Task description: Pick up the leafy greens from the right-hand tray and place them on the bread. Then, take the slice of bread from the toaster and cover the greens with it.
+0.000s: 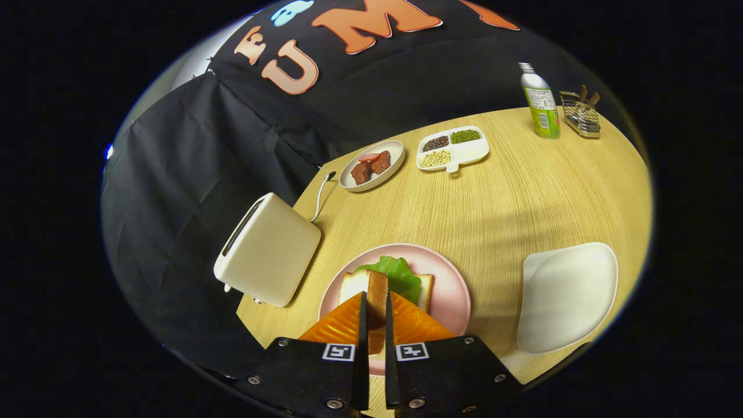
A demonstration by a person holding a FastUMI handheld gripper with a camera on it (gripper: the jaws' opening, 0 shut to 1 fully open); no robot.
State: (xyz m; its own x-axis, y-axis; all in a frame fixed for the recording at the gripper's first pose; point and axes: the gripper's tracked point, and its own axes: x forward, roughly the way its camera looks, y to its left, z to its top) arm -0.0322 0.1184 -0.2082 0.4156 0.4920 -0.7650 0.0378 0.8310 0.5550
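My gripper is shut on a slice of bread, held edge-on between the fingers. It hangs just over the pink plate. On that plate lies another slice of bread with the leafy greens on top of it, just ahead of the fingertips. The cream toaster stands to the left of the plate, and its slot looks dark. To the right of the plate sits a white tray with nothing on it.
Farther back on the wooden table are a small plate of meat pieces, a divided dish of beans, a green bottle and a wire rack. The toaster's cord trails toward the table's left edge.
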